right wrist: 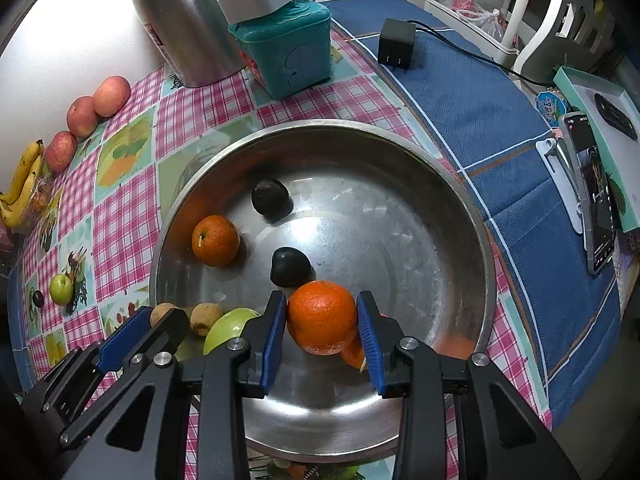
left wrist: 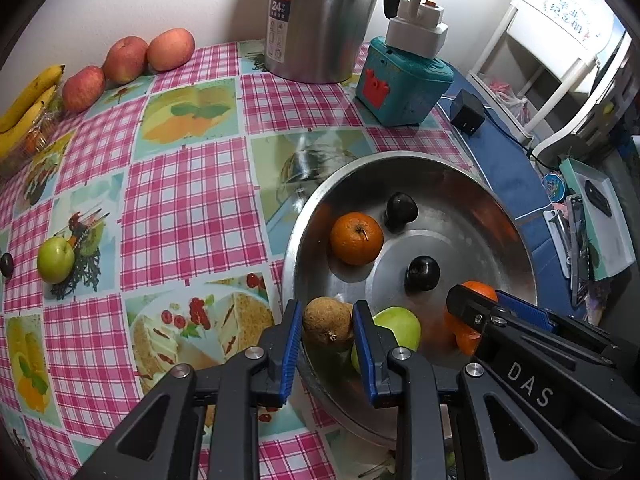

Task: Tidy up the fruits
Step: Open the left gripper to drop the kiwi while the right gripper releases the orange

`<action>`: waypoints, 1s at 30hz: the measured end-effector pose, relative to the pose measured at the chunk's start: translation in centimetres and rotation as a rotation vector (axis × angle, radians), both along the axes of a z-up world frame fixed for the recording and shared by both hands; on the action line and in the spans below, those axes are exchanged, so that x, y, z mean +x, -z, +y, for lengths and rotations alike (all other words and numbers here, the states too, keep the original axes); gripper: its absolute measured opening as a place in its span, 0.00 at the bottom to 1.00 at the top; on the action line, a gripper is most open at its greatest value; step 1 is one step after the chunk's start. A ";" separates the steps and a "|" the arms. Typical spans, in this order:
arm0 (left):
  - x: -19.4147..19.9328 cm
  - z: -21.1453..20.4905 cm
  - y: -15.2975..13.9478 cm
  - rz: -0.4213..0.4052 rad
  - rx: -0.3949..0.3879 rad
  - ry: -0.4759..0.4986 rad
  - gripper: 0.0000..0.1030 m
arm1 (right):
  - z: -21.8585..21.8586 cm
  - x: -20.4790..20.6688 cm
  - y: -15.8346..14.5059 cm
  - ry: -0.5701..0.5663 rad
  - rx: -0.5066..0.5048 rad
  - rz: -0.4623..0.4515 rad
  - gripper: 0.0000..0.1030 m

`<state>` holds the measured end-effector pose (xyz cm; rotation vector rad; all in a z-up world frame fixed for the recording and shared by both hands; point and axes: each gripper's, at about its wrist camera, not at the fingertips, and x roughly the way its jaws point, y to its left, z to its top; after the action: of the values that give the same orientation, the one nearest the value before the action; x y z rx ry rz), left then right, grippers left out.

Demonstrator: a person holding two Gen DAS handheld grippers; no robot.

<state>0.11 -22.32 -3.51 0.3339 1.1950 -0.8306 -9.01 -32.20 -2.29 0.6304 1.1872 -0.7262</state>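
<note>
A steel basin (left wrist: 500,208) (right wrist: 460,208) holds an orange (left wrist: 356,239) (right wrist: 215,241), two dark plums (left wrist: 401,208) (left wrist: 422,273), a green apple (left wrist: 400,326) (right wrist: 230,326) and brown round fruits (right wrist: 205,318). My left gripper (left wrist: 327,322) is shut on a brown fruit (left wrist: 327,322) at the basin's near rim. My right gripper (right wrist: 322,318) is shut on an orange (right wrist: 322,316) inside the basin; another orange (right wrist: 352,354) lies under it. On the cloth lie a green apple (left wrist: 55,260), a dark plum (left wrist: 6,265), three red apples (left wrist: 125,59) and bananas (left wrist: 28,100).
A steel thermos (left wrist: 320,20) and a teal box (left wrist: 404,84) with a white plug stand behind the basin. A black charger (left wrist: 467,112), a phone (right wrist: 596,192) and a teal tray (right wrist: 612,132) lie on the blue cloth at right. White chair beyond.
</note>
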 end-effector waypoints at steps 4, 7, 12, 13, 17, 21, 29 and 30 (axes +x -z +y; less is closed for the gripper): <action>0.1 0.0 0.0 0.002 0.001 -0.002 0.27 | -0.1 0.1 0.0 0.006 0.008 -0.002 0.37; 0.1 0.0 -0.1 0.004 0.001 -0.002 0.27 | 0.0 0.1 0.0 0.007 0.013 -0.005 0.37; 0.1 0.0 0.0 0.005 0.006 -0.002 0.28 | -0.1 0.1 -0.1 0.007 0.013 -0.009 0.37; 0.1 0.0 0.0 0.005 0.006 -0.002 0.28 | -0.1 0.1 -0.2 0.007 0.013 -0.009 0.37; 0.1 -0.1 0.0 0.008 0.008 0.000 0.29 | -0.1 0.1 -0.3 0.007 0.013 -0.012 0.37; 0.0 -0.1 0.0 0.010 0.008 0.005 0.29 | 0.0 0.1 -0.8 0.003 0.005 -0.024 0.37; 0.0 0.0 -0.5 0.004 0.004 0.008 0.29 | 0.1 0.3 -1.3 -0.007 -0.005 -0.043 0.37; 0.1 0.0 -0.5 0.006 0.004 0.005 0.29 | 0.1 0.2 -1.3 -0.006 -0.005 -0.043 0.37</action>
<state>0.19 -22.29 -2.97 0.3382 1.2016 -0.8341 -8.76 -32.10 -0.98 0.6350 1.1465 -0.7067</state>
